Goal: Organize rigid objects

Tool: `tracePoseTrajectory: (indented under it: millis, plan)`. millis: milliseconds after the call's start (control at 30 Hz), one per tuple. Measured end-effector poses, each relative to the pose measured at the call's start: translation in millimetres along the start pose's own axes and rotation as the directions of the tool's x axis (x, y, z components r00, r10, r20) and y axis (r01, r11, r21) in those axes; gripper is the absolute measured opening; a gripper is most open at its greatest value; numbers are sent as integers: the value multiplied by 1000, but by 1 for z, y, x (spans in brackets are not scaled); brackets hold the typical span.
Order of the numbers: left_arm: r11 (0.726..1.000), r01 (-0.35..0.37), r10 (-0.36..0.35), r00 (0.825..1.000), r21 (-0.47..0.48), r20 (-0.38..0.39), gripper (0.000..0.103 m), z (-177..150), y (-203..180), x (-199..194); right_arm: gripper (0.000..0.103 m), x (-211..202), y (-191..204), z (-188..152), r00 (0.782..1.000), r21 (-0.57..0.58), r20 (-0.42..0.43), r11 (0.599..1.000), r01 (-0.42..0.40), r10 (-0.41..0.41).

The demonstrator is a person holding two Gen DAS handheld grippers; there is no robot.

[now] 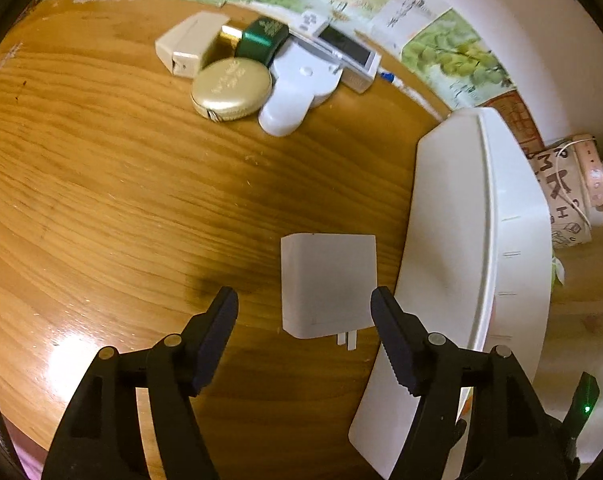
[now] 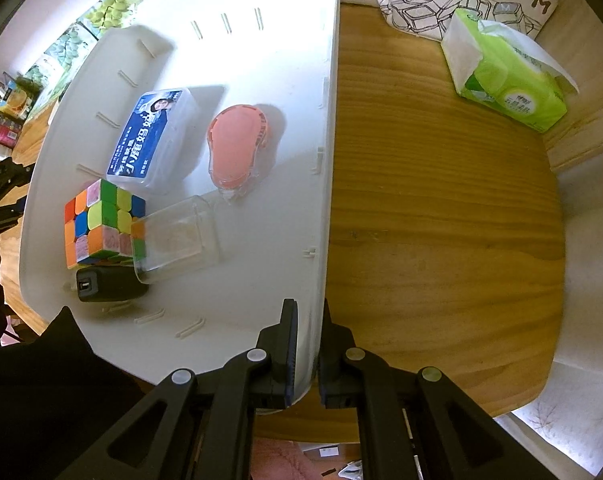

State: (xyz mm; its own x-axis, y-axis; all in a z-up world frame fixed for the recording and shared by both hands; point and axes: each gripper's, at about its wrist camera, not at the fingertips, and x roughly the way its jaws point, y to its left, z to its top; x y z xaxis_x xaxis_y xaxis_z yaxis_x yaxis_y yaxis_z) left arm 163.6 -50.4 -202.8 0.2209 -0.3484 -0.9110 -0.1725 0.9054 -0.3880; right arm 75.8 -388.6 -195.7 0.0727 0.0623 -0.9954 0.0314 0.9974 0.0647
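At lower centre of the left view, the left tongs [image 1: 304,312] are straddling, spread, a white charger [image 1: 328,285]; closing should follow. The right tongs [image 2: 306,344] are pinching the bin's rim [image 2: 328,184].

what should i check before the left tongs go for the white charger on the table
1. Left tongs open: ok, fingers spread wider than the white charger.
2. Charger centred between the fingers: not ok, it sits closer to the right finger.
3. Charger free of neighbours: ok, it lies alone on the wooden table, with a gap to the white bin.
4. Bin steadied: ok, right tongs are shut on the bin's wall.
5. Room in the bin: ok, bare floor beside the pink tape dispenser and the Rubik's cube.
6. Prongs clear of the fingers: ok, prongs point between them.
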Motion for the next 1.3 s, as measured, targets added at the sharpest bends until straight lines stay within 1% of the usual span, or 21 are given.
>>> tracePoseTrajectory:
  millis: [133,200,433,667,767,800,833,1033,1167,1233,1300]
  plan:
    - [999,-36,35,999,-4,-32,72,3,-6,7,9,1,-3,2,1000,8,-6,1000,-5,5]
    - [999,-43,42,998,-15,-45,75,5,-7,10,9,1,-4,3,1000,12,-8,1000,-9,9]
    - [997,-51,47,996,-56,-72,76,13,-12,17,9,1,-7,5,1000,13,-8,1000,-6,6]
    - [993,-98,93,992,-63,-80,76,19,-21,23,9,-3,-8,14,1000,6,-6,1000,-7,7]
    - [991,-108,102,991,-74,-84,72,20,-22,25,9,-4,-7,16,1000,3,-5,1000,-7,7]
    - [994,-85,79,993,-72,-86,62,20,-23,25,9,-4,-7,17,1000,2,-5,1000,-8,8]
    - [994,-72,65,994,-79,-90,62,21,-23,26,9,-5,-7,18,1000,1,-5,1000,-8,8]
    - [992,-96,88,991,-76,-100,62,20,-24,28,8,-8,-6,22,1000,-3,3,1000,-5,5]
    - [991,-114,109,990,-63,-88,61,12,-21,19,4,-11,-10,22,1000,9,20,1000,-5,5]
    - [991,-118,114,991,-57,-71,61,6,-18,10,3,-14,-14,23,999,15,36,1000,-6,6]
    - [992,-110,108,994,-67,-35,61,1,-17,-2,3,-15,-16,25,999,13,42,1000,-8,7]
